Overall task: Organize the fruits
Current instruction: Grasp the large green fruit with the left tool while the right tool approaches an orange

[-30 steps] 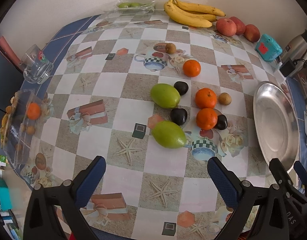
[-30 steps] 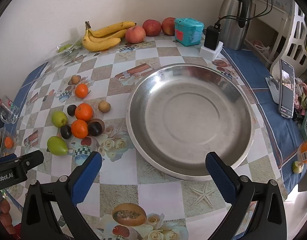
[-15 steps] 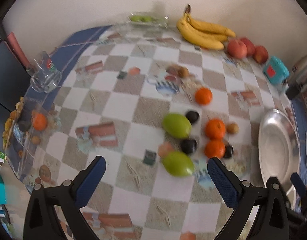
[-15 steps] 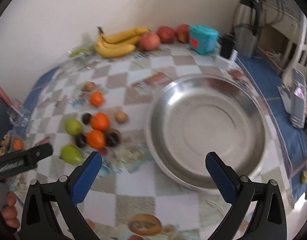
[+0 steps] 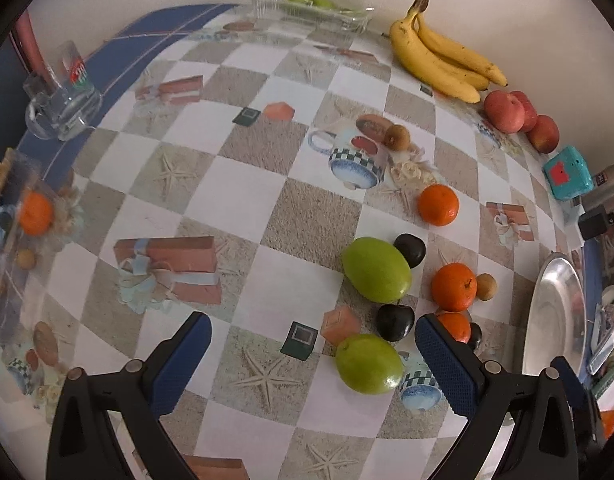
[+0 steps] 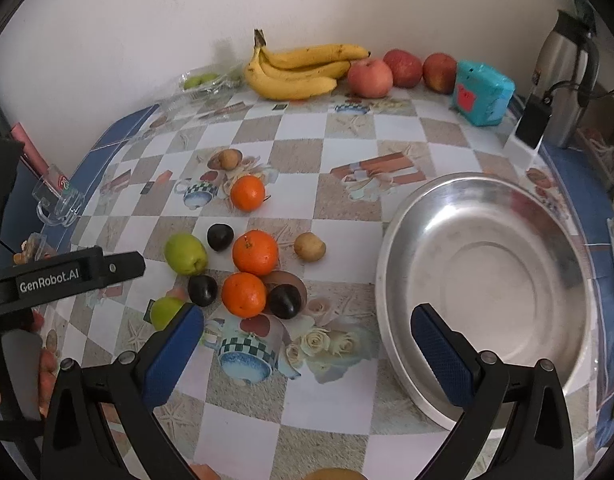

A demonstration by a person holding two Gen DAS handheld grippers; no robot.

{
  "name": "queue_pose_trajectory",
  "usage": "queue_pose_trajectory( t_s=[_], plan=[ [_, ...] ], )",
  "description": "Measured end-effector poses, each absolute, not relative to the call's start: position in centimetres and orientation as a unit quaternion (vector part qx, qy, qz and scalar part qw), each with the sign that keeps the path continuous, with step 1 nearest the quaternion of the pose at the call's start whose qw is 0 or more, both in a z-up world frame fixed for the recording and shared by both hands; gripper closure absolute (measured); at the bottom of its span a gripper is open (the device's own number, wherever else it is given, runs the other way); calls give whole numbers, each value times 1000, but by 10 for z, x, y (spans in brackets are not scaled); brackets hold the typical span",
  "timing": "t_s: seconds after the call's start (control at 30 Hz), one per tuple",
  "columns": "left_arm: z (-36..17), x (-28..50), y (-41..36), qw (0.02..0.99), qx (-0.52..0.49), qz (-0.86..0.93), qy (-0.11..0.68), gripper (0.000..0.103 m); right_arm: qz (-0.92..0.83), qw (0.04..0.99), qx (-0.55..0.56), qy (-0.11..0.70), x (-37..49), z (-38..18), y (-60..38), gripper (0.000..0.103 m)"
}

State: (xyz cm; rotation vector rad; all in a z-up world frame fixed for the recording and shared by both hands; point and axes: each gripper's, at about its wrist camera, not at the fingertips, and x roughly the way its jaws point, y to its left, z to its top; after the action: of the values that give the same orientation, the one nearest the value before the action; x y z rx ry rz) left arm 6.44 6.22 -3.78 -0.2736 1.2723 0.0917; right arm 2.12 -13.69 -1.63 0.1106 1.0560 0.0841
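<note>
From the left wrist, the left claw (image 5: 311,364) hangs spread wide above the counter (image 5: 267,208) and grips nothing. The loose fruit lies ahead and slightly right of it: one green mango (image 5: 369,363) sits just inside its right finger, a second mango (image 5: 377,270) farther ahead, with dark plums (image 5: 395,322) between and oranges (image 5: 453,287) beyond the right finger. The wide spread suits the nearest mango, probably the first pick. The metal bowl (image 5: 557,316) shows only as an edge far to the right.

From the right wrist, the right claw (image 6: 307,344) is likewise spread and empty. The bowl (image 6: 487,280) lies just ahead of its right finger, bare inside, so no fruit has been sorted yet. The fruit cluster sits ahead of its left finger: oranges (image 6: 255,253), plums (image 6: 285,301), a mango (image 6: 185,254) and a small brown fruit (image 6: 309,246). Bananas (image 6: 299,68) and apples (image 6: 370,73) line the far wall. This claw seems stationed beside the bowl to ferry fruit across.
</note>
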Motion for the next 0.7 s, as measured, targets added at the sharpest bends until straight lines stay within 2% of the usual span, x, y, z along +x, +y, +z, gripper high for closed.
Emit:
queue_pose_trajectory(
  t_s=[0.5,0.57,0.7],
  plan=[
    [-39,70,60,800,-117,53,586,0,49,851,53,521,49,-30,-139,1],
    [-41,68,59,794,-124,48,593,1,51,851,49,520,50,-30,-139,7],
    [-45,63,53,783,-134,28,607,6,51,851,40,521,48,-30,-139,8]
  ],
)
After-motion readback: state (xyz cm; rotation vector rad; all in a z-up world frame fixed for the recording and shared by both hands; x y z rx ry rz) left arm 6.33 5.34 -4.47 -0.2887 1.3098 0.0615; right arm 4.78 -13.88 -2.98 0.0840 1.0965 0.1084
